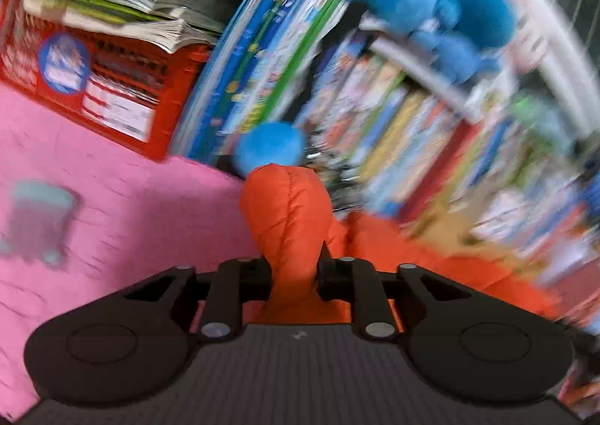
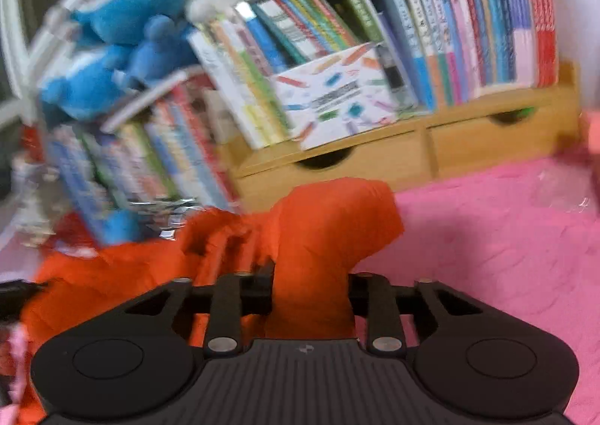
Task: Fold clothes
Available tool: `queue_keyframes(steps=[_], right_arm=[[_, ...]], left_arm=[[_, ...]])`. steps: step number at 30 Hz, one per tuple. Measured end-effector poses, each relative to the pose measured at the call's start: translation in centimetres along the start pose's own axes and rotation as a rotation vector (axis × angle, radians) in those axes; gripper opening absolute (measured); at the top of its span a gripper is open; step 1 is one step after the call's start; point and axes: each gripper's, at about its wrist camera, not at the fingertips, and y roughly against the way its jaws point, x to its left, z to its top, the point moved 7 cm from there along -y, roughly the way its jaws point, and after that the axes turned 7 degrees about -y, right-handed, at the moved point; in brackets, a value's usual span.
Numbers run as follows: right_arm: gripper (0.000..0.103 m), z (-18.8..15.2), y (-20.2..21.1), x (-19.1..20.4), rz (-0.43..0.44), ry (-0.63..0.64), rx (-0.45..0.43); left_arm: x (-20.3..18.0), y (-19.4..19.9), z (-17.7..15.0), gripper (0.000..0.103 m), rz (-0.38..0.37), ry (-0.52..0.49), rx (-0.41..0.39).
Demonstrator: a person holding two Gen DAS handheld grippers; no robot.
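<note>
Orange puffy garment (image 1: pixel 287 222) on the pink cover (image 1: pixel 112 200) near its book-lined far edge: left gripper (image 1: pixel 294 271) and right gripper (image 2: pixel 311 290) each clamped on 1 bunched end, cloth spanning between, neither nearer.

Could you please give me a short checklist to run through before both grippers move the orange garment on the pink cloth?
1. Left gripper grips the garment: ok, a puffy fold is pinched between its fingers.
2. Right gripper grips the garment: ok, a thicker bunch fills its gap.
3. Garment clear of the books: not ok, its far edge lies against them.
4. Pink cloth bare beside the right gripper for laying the fold: ok.
5. Small grey thing on the cloth left of the left gripper: cannot tell what it is, too blurred.
6. Rest of the garment flat: cannot tell, much is hidden behind the grippers.
</note>
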Motion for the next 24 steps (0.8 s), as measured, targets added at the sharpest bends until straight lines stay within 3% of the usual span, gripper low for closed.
queue_keyframes(steps=[2, 5, 6, 8, 11, 12, 14, 17, 24], right_arm=[[0.068, -0.4, -0.5, -0.3, -0.074, 0.044, 0.006], [0.081, -2.1, 0.5, -0.6, -0.155, 0.162, -0.002], [0.082, -3.0, 1.4, -0.6, -0.166, 0.211, -0.010], [0.087, -5.0, 3.7, -0.3, -0.163, 0.289, -0.023], [0.096, -7.4, 7.4, 0.4, -0.129, 0.353, -0.043], [0.098, -8.2, 8.6, 0.7, -0.116, 0.371, -0.050], [0.103, -9.5, 11.0, 0.9, -0.099, 0.392, -0.077], [0.103, -11.5, 14.5, 0.8, -0.083, 0.413, -0.102], [0.103, -17.1, 21.2, 0.0, -0.025, 0.559, 0.000]], left_arm=[[0.2, 0.6, -1.3, 0.033, 0.071, -0.069, 0.008], [0.8, 2.8, -3.4, 0.050, 0.099, -0.146, -0.015], [1.0, 4.0, -4.0, 0.051, 0.097, -0.166, -0.026], [1.3, 6.5, -5.1, 0.053, 0.093, -0.207, -0.044], [1.0, 10.1, -6.9, 0.067, 0.084, -0.264, -0.060], [0.8, 11.2, -7.5, 0.072, 0.079, -0.283, -0.064], [0.4, 13.3, -8.8, 0.072, 0.067, -0.312, -0.058], [0.1, 15.6, -11.1, 0.072, 0.057, -0.344, -0.019], [0.0, 18.9, -15.3, 0.079, 0.063, -0.410, 0.047]])
